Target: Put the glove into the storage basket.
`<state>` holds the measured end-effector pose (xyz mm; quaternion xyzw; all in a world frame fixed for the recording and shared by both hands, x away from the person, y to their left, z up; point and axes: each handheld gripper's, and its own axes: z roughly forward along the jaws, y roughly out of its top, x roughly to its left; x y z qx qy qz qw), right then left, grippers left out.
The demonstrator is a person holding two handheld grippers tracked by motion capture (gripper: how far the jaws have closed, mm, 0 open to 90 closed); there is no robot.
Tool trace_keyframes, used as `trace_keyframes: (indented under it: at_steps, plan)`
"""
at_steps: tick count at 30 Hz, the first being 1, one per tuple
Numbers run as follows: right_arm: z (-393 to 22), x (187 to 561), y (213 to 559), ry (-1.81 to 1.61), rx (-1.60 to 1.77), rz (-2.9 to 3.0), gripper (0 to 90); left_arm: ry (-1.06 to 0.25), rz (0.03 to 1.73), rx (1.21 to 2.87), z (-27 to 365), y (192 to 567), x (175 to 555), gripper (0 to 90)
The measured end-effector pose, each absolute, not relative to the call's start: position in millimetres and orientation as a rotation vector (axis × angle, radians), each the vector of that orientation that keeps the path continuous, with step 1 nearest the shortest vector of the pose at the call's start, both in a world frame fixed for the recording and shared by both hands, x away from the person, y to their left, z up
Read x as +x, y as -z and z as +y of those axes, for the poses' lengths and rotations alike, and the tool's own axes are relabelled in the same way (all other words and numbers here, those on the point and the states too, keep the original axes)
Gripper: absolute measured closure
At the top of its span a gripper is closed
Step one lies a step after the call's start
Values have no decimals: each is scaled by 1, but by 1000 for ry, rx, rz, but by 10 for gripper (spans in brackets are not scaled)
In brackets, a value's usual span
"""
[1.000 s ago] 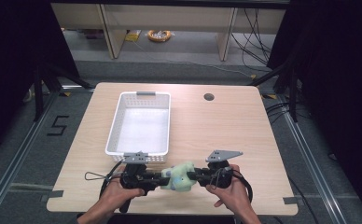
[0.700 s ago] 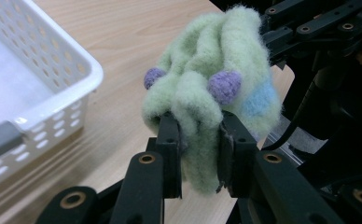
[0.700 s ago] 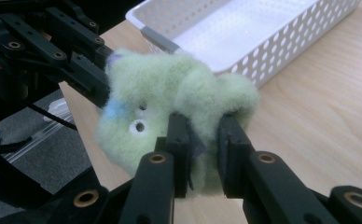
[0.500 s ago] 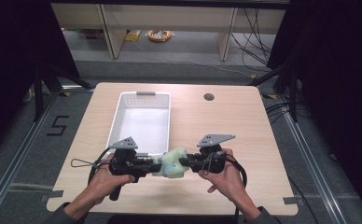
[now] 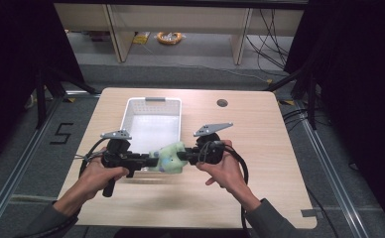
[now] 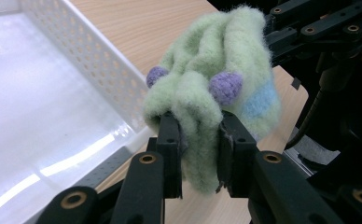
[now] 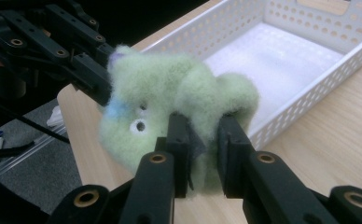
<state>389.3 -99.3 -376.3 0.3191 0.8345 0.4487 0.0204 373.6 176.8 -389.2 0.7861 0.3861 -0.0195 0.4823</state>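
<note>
A fluffy pale green plush toy [image 5: 169,158] with purple knobs and a blue stripe hangs between both grippers, above the near corner of the white basket [image 5: 153,102]. My left gripper [image 5: 151,161] is shut on its left side, and my right gripper [image 5: 183,155] is shut on its right side. In the left gripper view the jaws pinch a fold of the plush toy [image 6: 207,102], with the basket [image 6: 95,70] to the left. In the right gripper view the plush toy [image 7: 170,98] is squeezed between the jaws, the left gripper [image 7: 93,79] behind it and the basket [image 7: 309,93] beyond.
The wooden table [image 5: 260,139] has a small round hole [image 5: 222,103] at the back right. The basket holds nothing. Metal rails run along the floor on both sides, and cables lie on the floor behind the table.
Both grippers have lifted the plush toy and carried it away from the table's front edge toward the basket's near end. Both stay shut on it.
</note>
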Motion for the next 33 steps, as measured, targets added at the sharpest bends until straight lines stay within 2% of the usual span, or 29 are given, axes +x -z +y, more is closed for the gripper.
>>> trace_keyframes:
  at_steps: [18,33]
  plan:
    - [-56,438,379,-1322,1047,2619,777,10,1052,1932,211,389,418,727]
    - [-23,476,415,-1206,1153,2683,776,59,1173,1958,230,421,454,726]
